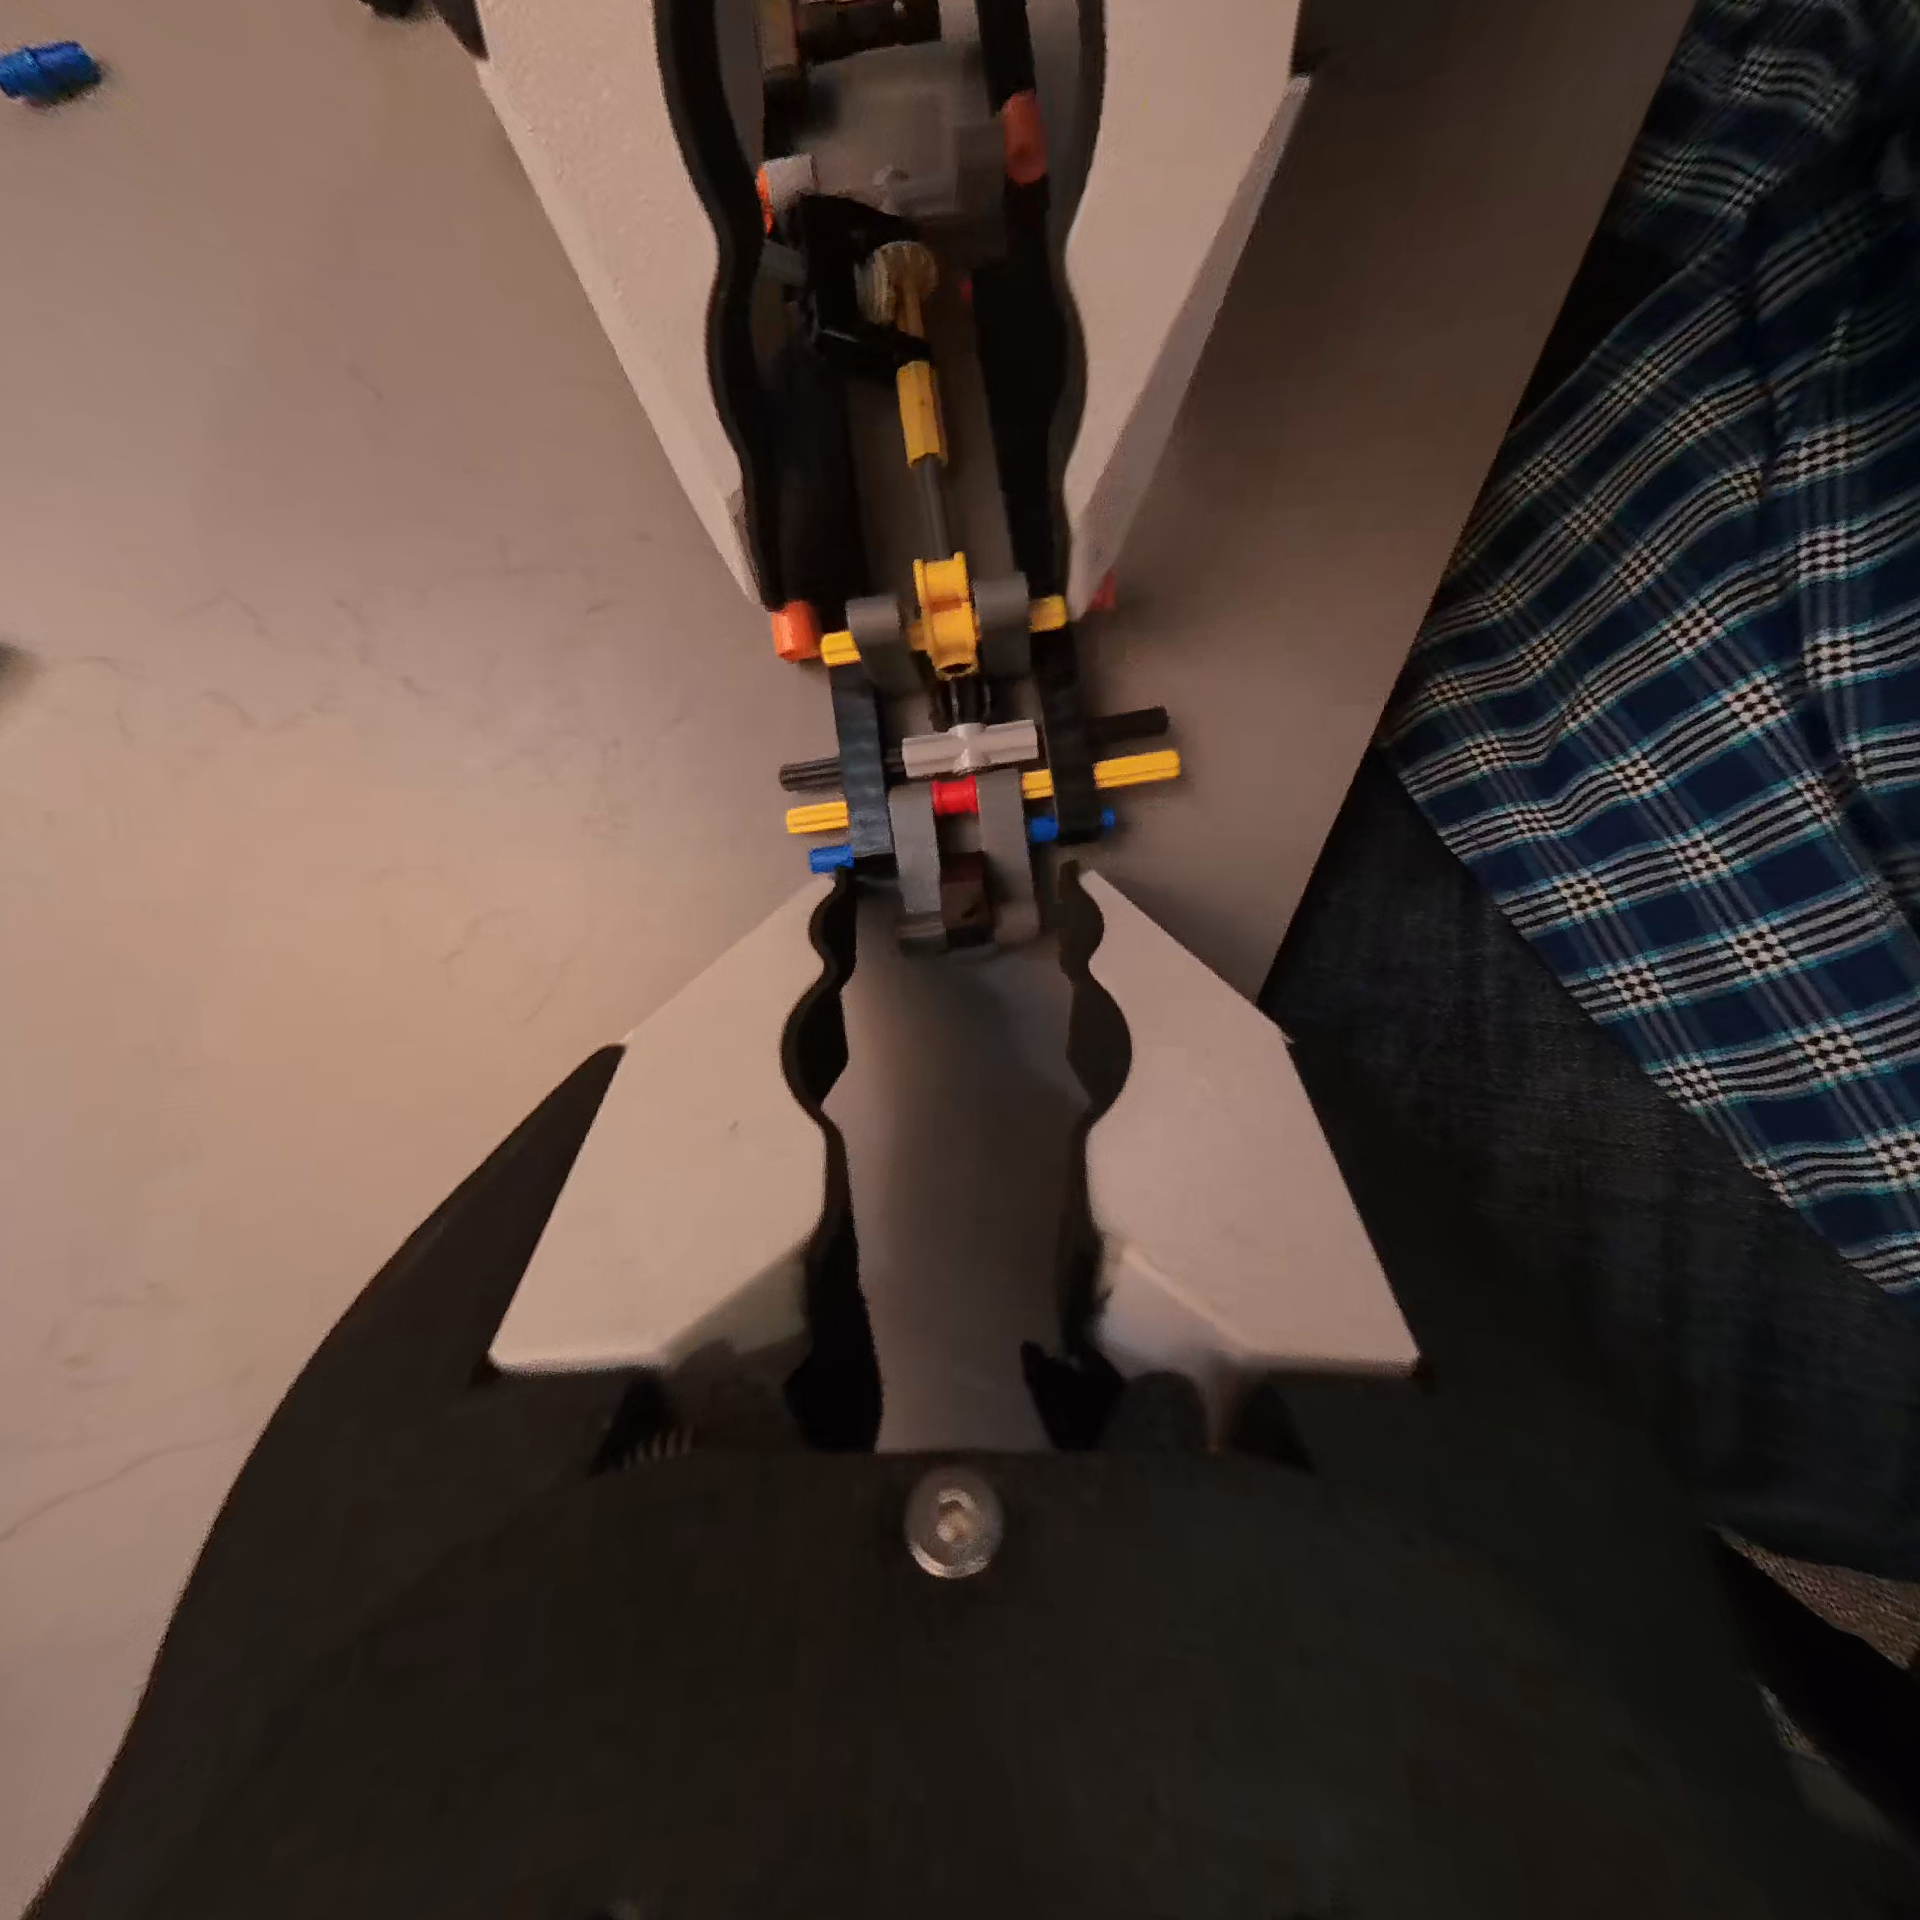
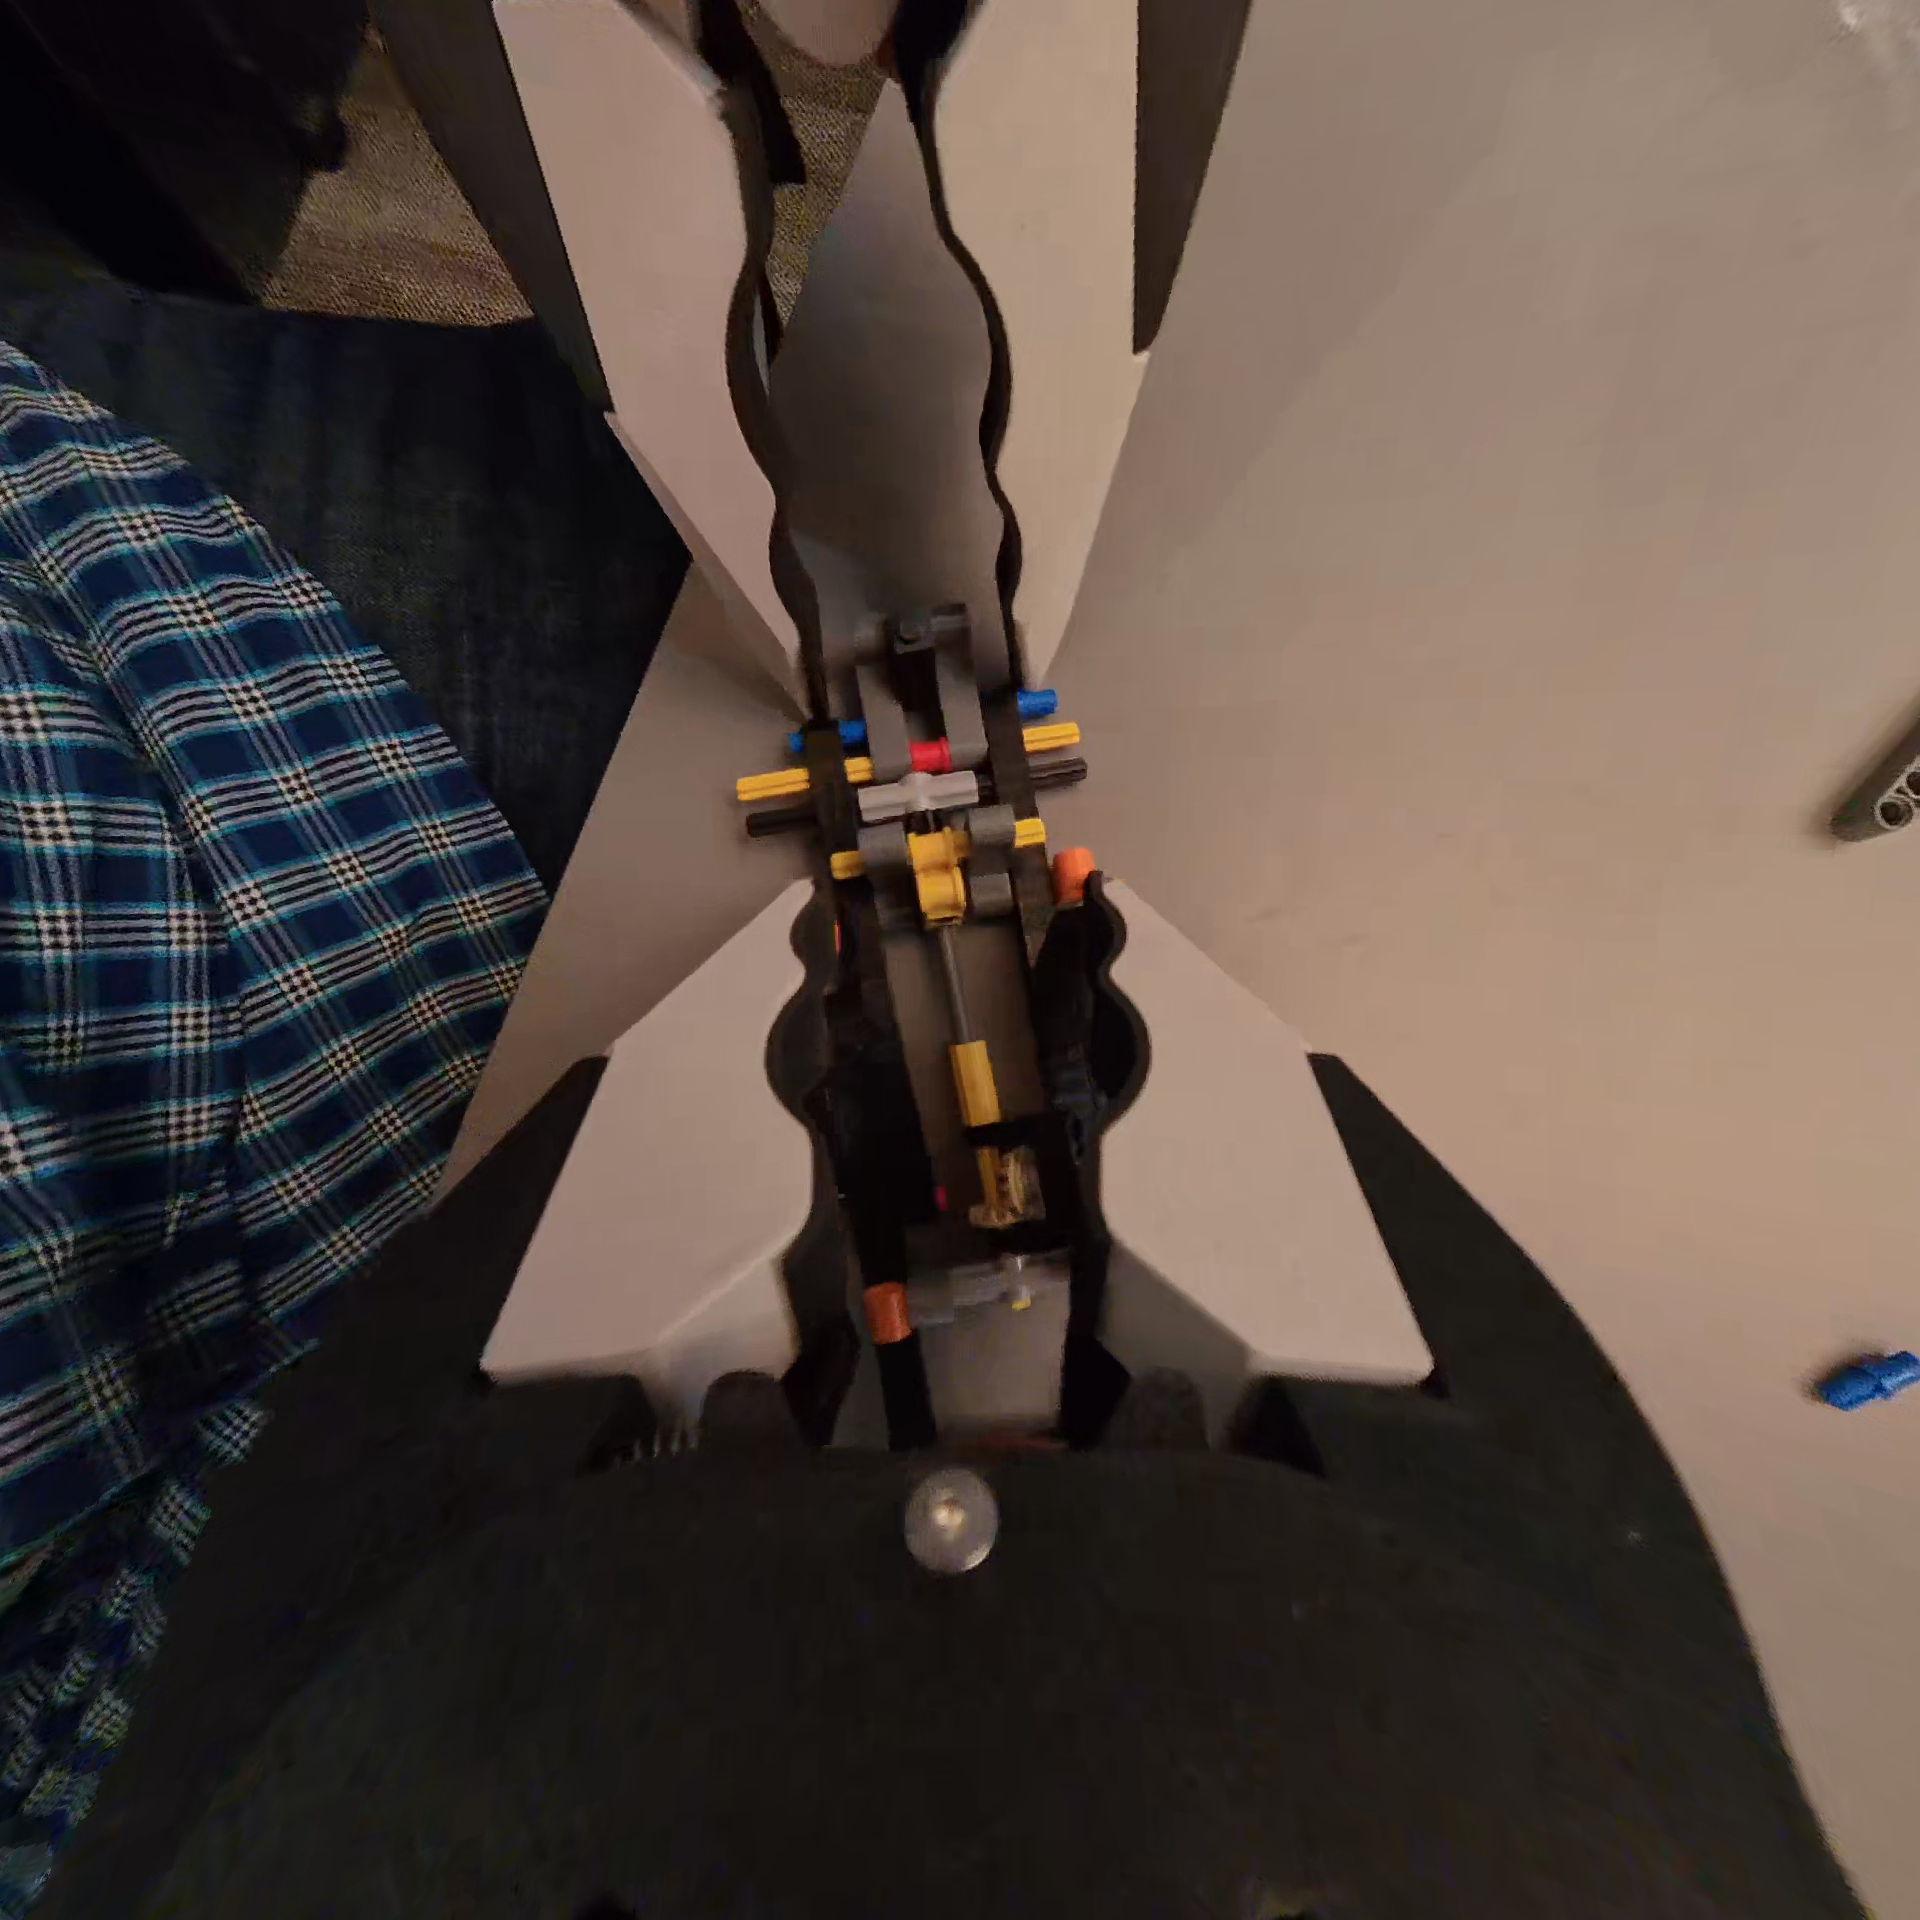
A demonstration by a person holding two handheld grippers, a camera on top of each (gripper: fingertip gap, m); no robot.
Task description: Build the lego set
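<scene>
A long lego assembly [image 1: 966, 753] of black beams, grey liftarms, yellow, black and blue axles and pins, and a yellow shaft is held over the pale table [image 1: 312, 727]. My left gripper [image 1: 956, 883] is shut on its near end, with the fingertips at the black side beams. My right gripper [image 1: 930, 597] faces it from the top and is shut around the far length. In the right wrist view the assembly [image 2: 920, 795] runs between my right gripper's [image 2: 961, 904] fingers, and the left gripper [image 2: 909, 686] pinches its far end.
A loose blue pin [image 1: 47, 71] lies at the table's far left; it also shows in the right wrist view [image 2: 1865, 1387] near a grey beam [image 2: 1881, 795]. A person in a blue plaid shirt [image 1: 1662, 727] sits at the table edge. One gripper's finger ends stand about 5 cm off the other's.
</scene>
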